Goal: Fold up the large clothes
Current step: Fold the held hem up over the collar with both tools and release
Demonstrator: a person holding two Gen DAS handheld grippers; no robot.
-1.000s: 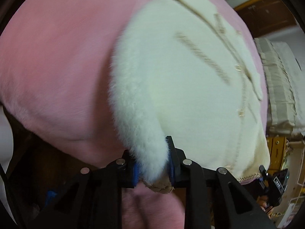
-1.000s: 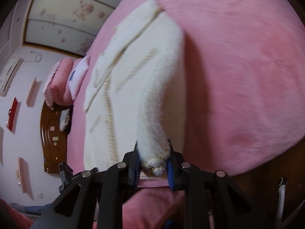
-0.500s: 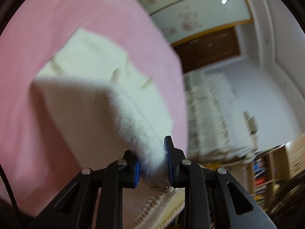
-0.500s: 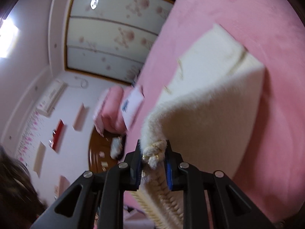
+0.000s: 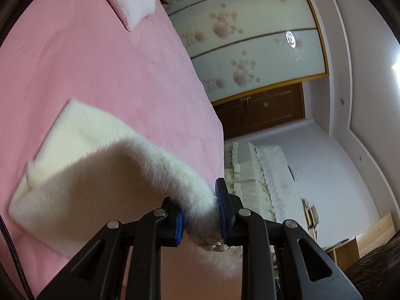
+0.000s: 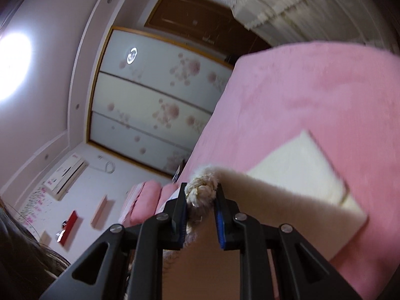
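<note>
Mid-fold. My left gripper (image 5: 200,215) and right gripper (image 6: 201,206) each clamp a hem corner of the cream fuzzy coat (image 5: 82,175), lifted over the pink bed (image 5: 100,75). Next: carry the hem forward, lay it square on the far edge.

In the left wrist view I see wide bare pink bed (image 5: 100,70) above the cream garment (image 5: 82,165). Only a white pillow (image 5: 135,0) stands at the upper left. In the right wrist view, the bed at right is bare too.
</note>
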